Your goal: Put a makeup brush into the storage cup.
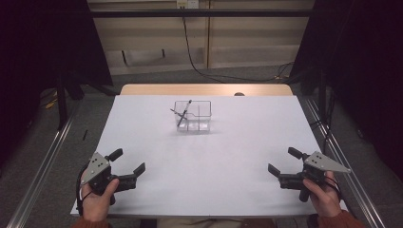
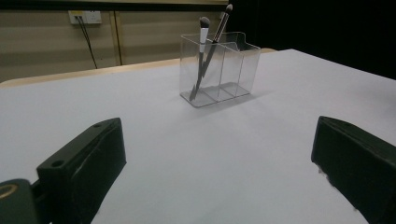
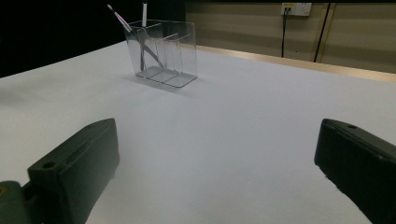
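Standing in one organizer (image 2: 219, 70): two brushes (image 2: 204, 51).

Even overhead light on the white table (image 1: 204, 156); dark, underexposed surroundings. Soft shadow beside the clear organizer (image 2: 219, 65). Gripper views: near jaws blurred, slightly grainy.
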Action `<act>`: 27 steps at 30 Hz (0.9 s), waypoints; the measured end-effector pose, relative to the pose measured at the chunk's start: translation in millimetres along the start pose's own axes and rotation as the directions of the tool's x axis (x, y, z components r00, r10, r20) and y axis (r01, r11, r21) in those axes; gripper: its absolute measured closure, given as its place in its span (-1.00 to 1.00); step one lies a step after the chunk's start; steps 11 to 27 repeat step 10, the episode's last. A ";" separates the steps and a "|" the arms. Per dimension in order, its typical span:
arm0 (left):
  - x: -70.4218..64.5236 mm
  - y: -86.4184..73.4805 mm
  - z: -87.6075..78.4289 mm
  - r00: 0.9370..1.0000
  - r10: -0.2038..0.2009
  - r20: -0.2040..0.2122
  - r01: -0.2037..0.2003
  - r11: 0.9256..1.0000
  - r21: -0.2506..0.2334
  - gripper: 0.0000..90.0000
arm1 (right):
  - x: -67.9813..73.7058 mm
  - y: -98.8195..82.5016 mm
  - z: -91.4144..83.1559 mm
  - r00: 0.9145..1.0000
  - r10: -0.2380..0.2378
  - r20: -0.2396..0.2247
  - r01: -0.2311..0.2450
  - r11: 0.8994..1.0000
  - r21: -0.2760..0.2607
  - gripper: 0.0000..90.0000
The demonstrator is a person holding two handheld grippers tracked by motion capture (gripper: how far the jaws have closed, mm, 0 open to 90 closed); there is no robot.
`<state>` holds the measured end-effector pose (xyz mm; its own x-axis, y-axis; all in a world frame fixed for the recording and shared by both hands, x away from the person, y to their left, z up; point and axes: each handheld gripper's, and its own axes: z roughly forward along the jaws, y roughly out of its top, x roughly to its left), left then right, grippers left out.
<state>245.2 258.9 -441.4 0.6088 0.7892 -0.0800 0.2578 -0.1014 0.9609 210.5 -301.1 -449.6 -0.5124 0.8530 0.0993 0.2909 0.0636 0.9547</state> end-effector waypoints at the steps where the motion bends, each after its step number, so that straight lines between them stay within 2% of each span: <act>1: 0.2 0.2 -1.4 1.000 0.002 0.003 -0.002 1.000 -0.005 -0.94 | 0.1 0.1 -0.3 1.000 -0.001 0.000 0.001 1.000 -0.001 -1.00; 27: 2.7 1.2 -0.4 1.000 0.005 0.002 -0.005 1.000 0.003 -0.94 | -0.4 0.0 0.3 1.000 -0.010 -0.004 0.010 1.000 0.005 -1.00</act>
